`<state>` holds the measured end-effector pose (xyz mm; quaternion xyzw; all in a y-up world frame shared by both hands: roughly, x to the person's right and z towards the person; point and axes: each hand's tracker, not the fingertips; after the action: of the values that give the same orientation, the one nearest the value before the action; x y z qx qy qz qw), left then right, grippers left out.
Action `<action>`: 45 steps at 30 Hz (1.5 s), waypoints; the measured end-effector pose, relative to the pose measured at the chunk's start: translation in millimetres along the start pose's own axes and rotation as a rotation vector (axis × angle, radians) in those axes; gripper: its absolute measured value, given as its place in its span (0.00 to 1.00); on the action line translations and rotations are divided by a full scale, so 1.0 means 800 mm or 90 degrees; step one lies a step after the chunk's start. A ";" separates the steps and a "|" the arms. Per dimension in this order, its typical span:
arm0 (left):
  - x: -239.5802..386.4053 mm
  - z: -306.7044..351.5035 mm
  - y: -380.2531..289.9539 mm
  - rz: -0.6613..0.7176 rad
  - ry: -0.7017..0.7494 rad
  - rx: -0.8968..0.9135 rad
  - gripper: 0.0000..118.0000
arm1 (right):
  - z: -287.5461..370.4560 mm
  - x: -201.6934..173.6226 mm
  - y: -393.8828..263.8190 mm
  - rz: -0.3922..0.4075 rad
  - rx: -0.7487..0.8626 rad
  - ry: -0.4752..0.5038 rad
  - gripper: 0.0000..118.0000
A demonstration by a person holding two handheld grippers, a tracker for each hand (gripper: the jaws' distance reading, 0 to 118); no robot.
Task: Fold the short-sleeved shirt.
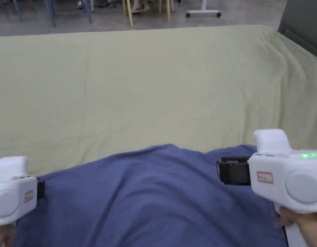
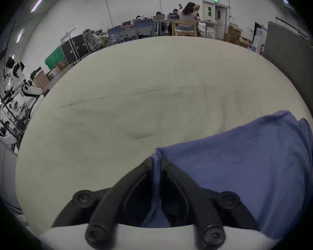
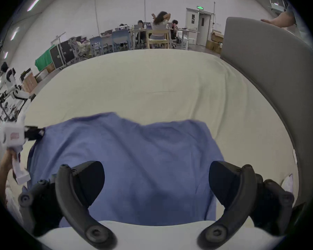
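Observation:
A blue short-sleeved shirt (image 1: 148, 196) lies rumpled at the near edge of a bed covered with a pale yellow-green sheet (image 1: 154, 90). My left gripper (image 2: 156, 161) is shut on the shirt's left edge, a strip of blue cloth (image 2: 156, 178) pinched between its black jaws. In the head view the left gripper (image 1: 41, 189) sits at the shirt's left border. My right gripper (image 3: 156, 171) hovers over the shirt (image 3: 134, 154), jaws wide apart with nothing between them. The head view has the right gripper (image 1: 223, 172) above the shirt's right part.
A grey padded headboard (image 3: 271, 70) rises along the bed's right side. The sheet beyond the shirt is bare. Past the far edge are chairs (image 3: 157, 39), tables, black cases and several seated people (image 3: 159, 22). A person's hand (image 1: 296, 222) holds the right gripper's handle.

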<state>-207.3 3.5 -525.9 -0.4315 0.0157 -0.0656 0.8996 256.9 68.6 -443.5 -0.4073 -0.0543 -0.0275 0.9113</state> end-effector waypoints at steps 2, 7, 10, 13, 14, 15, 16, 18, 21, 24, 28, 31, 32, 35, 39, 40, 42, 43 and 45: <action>0.000 0.000 0.000 -0.001 0.000 0.000 0.04 | -0.029 0.015 0.024 0.010 -0.029 -0.032 1.00; 0.000 -0.007 0.001 -0.003 -0.001 -0.004 0.04 | -0.110 0.045 0.059 0.010 -0.088 -0.057 1.00; 0.001 -0.010 0.000 -0.006 -0.001 -0.003 0.04 | -0.150 0.054 0.061 0.013 -0.134 -0.050 0.99; 0.003 -0.012 0.002 -0.015 0.002 -0.004 0.04 | -0.178 0.057 0.056 0.029 -0.162 -0.071 0.99; 0.003 -0.013 0.002 -0.019 0.002 -0.003 0.04 | -0.179 0.060 0.055 0.018 -0.157 -0.051 1.00; 0.007 -0.010 0.002 -0.021 0.002 -0.002 0.04 | -0.178 0.065 0.056 0.001 -0.154 -0.033 1.00; 0.007 -0.010 0.002 -0.020 0.002 -0.001 0.04 | -0.175 0.068 0.058 -0.001 -0.159 -0.037 0.99; 0.007 -0.010 0.002 -0.014 0.000 0.008 0.04 | -0.157 0.063 0.058 0.004 -0.146 -0.016 0.85; 0.010 -0.006 0.000 -0.017 0.002 0.018 0.04 | -0.139 0.046 0.051 0.047 -0.120 -0.025 0.56; 0.003 -0.009 0.001 -0.016 -0.003 0.021 0.04 | -0.131 0.045 0.048 0.017 -0.114 0.058 0.32; -0.001 -0.002 0.005 -0.018 -0.009 0.025 0.04 | -0.126 0.039 0.047 0.056 -0.094 0.005 0.12; -0.005 0.008 0.007 -0.009 -0.008 0.043 0.04 | -0.120 0.043 0.049 0.019 -0.085 0.015 0.12; -0.006 0.012 0.009 -0.011 -0.010 0.045 0.04 | -0.117 0.045 0.050 0.009 -0.081 0.015 0.11; -0.011 0.028 0.013 -0.007 -0.014 0.054 0.04 | -0.093 0.046 0.051 -0.011 -0.061 0.027 0.12; -0.019 0.061 0.018 0.011 -0.025 0.084 0.04 | -0.048 0.048 0.053 -0.021 -0.029 0.046 0.12; -0.019 0.072 0.018 0.014 -0.027 0.091 0.04 | -0.036 0.048 0.053 -0.025 -0.020 0.048 0.12; -0.020 0.095 0.017 0.017 -0.035 0.111 0.04 | -0.010 0.050 0.051 -0.031 -0.003 0.049 0.12; -0.021 0.109 0.016 0.021 -0.035 0.121 0.04 | 0.006 0.052 0.048 -0.034 0.006 0.048 0.12; -0.024 0.137 0.011 0.026 -0.036 0.144 0.04 | 0.039 0.058 0.041 -0.047 0.030 0.055 0.12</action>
<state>-216.2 96.6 -464.5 -0.3288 -0.0082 -0.0364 0.9437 303.6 113.6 -441.8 -0.3816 -0.0308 -0.0773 0.9206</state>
